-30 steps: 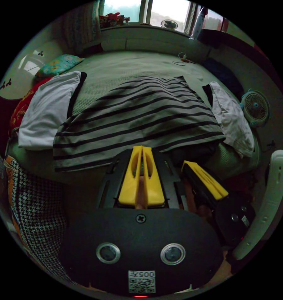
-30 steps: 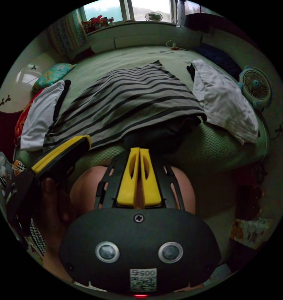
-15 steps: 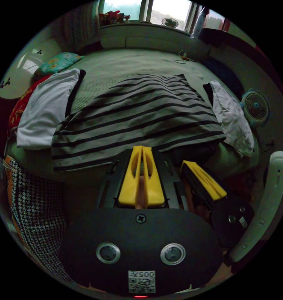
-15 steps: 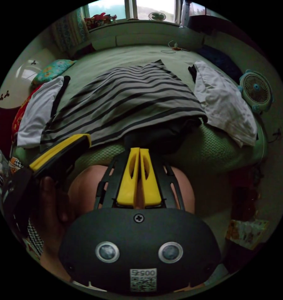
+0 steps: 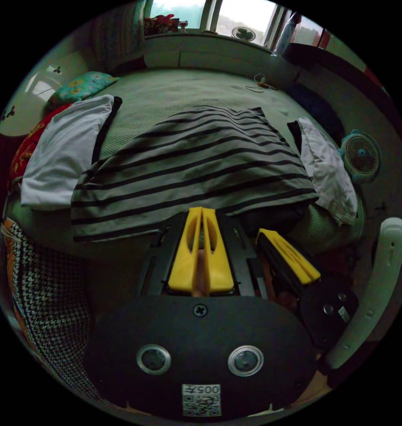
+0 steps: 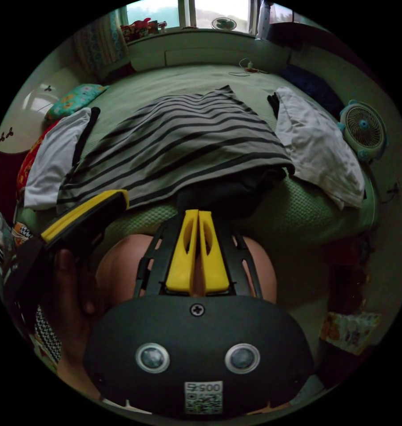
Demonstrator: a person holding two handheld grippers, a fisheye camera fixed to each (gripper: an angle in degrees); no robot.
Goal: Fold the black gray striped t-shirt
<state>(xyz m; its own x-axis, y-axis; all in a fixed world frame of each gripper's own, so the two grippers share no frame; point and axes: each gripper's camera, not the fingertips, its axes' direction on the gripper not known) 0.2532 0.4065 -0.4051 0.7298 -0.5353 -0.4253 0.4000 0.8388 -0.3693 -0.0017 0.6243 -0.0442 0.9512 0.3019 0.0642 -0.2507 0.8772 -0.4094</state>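
Observation:
The black and gray striped t-shirt (image 5: 196, 164) lies spread on the green bed, its near hem hanging toward the bed's front edge; it also lies across the middle of the right gripper view (image 6: 178, 142). A dark garment (image 6: 227, 188) bulges from under its near right corner. My left gripper (image 5: 202, 212) is shut with nothing between its yellow jaws, held just short of the hem. My right gripper (image 6: 198, 214) is shut and empty too, pointing at the dark bulge. Each gripper appears in the other's view: the right one (image 5: 260, 232) and the left one (image 6: 124, 195).
A white garment with black trim (image 5: 63, 151) lies left of the shirt and another white garment (image 5: 327, 171) right of it. A small fan (image 5: 360, 155) stands at the bed's right. A houndstooth cloth (image 5: 45, 293) hangs at the lower left. A hand (image 6: 74, 293) holds the left gripper.
Both views have shifted slightly with my hands. The shirt and the other clothes lie as before, and both grippers stay shut.

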